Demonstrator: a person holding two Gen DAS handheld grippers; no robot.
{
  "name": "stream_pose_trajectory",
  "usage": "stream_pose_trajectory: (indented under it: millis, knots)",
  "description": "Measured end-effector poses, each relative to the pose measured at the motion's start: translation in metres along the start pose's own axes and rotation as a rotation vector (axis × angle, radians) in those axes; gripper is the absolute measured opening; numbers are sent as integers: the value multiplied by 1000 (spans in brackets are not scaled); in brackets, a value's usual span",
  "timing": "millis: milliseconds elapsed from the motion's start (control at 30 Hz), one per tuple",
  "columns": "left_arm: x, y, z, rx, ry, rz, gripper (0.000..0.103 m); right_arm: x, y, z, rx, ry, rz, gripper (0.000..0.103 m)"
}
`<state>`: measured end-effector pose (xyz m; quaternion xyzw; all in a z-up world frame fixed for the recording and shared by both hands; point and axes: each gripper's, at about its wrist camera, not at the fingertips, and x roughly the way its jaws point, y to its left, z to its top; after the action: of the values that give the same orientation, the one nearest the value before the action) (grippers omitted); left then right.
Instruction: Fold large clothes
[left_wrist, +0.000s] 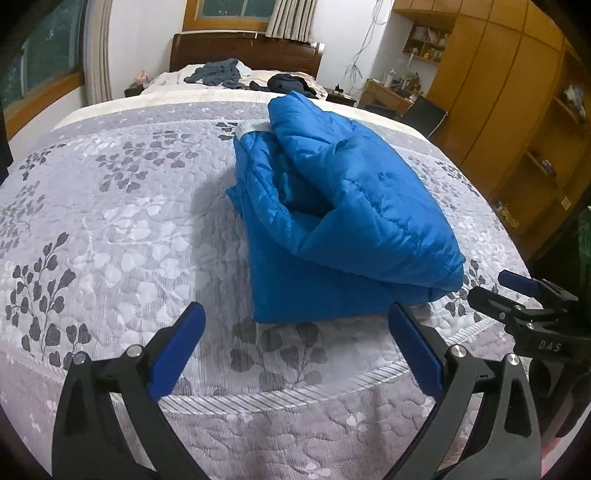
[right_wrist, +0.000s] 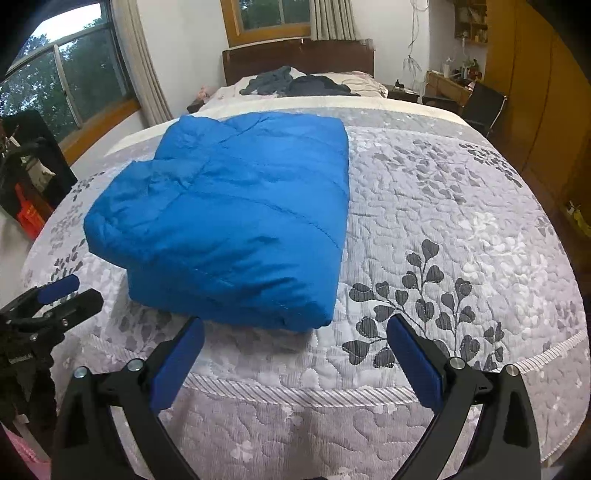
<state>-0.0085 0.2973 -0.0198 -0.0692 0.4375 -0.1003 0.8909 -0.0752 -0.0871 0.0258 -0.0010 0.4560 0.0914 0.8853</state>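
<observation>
A blue quilted jacket (left_wrist: 343, 218) lies folded into a thick bundle on the bed's grey leaf-patterned quilt (left_wrist: 110, 229). In the right wrist view the same jacket (right_wrist: 236, 218) shows as a flat rectangle with a neat right edge. My left gripper (left_wrist: 295, 314) is open, hovering just short of the bundle's near edge with nothing between its blue pads. My right gripper (right_wrist: 295, 328) is open too, close to the jacket's near corner and holding nothing. Each gripper appears at the side of the other's view: the right one (left_wrist: 517, 291), the left one (right_wrist: 66, 295).
More dark clothes (left_wrist: 229, 75) lie heaped at the far end of the bed by the wooden headboard (left_wrist: 243, 51). Wooden wardrobes (left_wrist: 517, 92) and a cluttered desk stand on the right. Windows with curtains (right_wrist: 74, 81) are on the left. The quilt's striped hem (right_wrist: 295, 391) marks the bed's near edge.
</observation>
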Motion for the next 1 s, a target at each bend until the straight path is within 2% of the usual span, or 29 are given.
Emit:
stream_pose_trajectory:
  millis: [167, 1000]
  knots:
    - [-3, -4, -2, 3, -2, 24, 99, -3, 1, -1, -6, -7, -9, 99]
    - [-7, -12, -5, 23, -2, 37, 99, 0, -5, -2, 5, 3, -23, 99]
